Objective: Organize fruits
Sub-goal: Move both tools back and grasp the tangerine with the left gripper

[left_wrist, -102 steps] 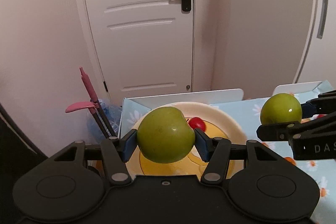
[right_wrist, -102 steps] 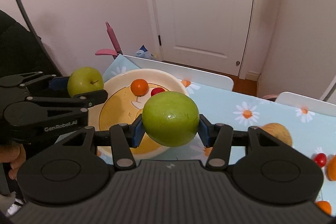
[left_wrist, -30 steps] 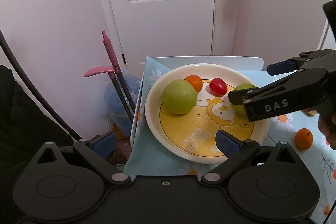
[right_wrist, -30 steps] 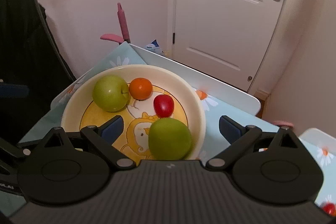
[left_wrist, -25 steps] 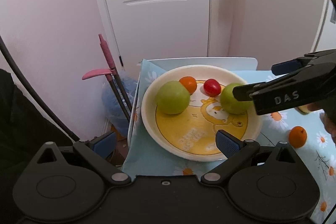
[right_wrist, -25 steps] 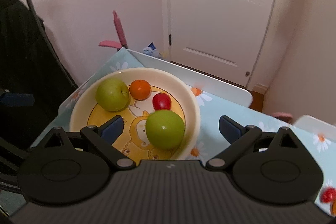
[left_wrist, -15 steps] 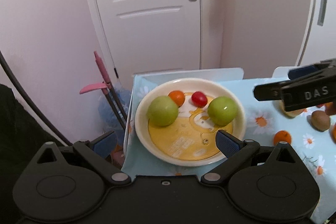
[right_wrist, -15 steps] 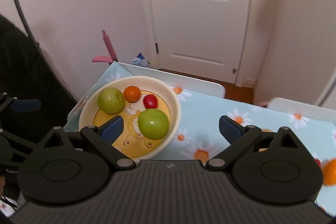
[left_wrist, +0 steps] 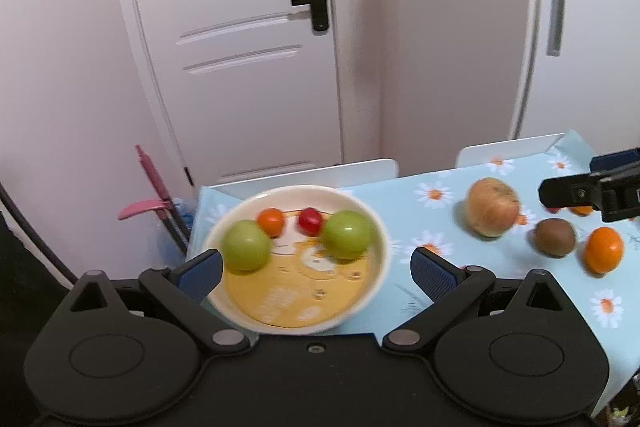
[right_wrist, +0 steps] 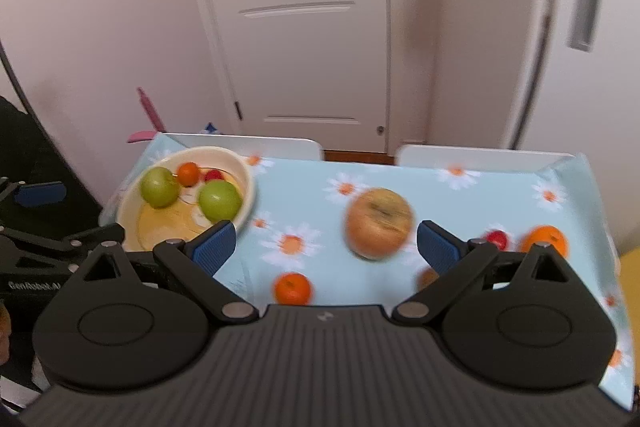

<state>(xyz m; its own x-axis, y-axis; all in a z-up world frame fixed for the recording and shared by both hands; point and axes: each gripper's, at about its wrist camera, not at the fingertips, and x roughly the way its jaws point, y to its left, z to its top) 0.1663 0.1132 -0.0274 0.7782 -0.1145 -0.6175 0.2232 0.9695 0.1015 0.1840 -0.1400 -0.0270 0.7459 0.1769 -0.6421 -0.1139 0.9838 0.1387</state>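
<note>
The cream plate (left_wrist: 376, 267) (right_wrist: 128, 211) at the table's left end holds two green apples (left_wrist: 245, 245) (left_wrist: 347, 234) (right_wrist: 159, 186) (right_wrist: 220, 199), a small orange (left_wrist: 270, 221) and a red tomato (left_wrist: 311, 220). My left gripper (left_wrist: 316, 269) hangs open above and in front of the plate, holding nothing. My right gripper (right_wrist: 326, 247) is open and empty over the middle of the table. A large brownish pear (left_wrist: 492, 207) (right_wrist: 378, 223), a kiwi (left_wrist: 555, 237), oranges (left_wrist: 603, 250) (right_wrist: 293, 287) (right_wrist: 546, 241) and a tomato (right_wrist: 496, 239) lie loose on the cloth.
The table has a light blue daisy-print cloth (right_wrist: 480, 195) and white edges. A white door (left_wrist: 248, 47) stands behind it. A pink-handled tool (left_wrist: 154, 183) leans beside the table's left end. The right gripper's fingers (left_wrist: 580, 191) show at the left wrist view's right edge.
Both grippers let their green apples go onto the plate, then drew back and up. The right gripper swung right, bringing the pear and loose fruit into view.
</note>
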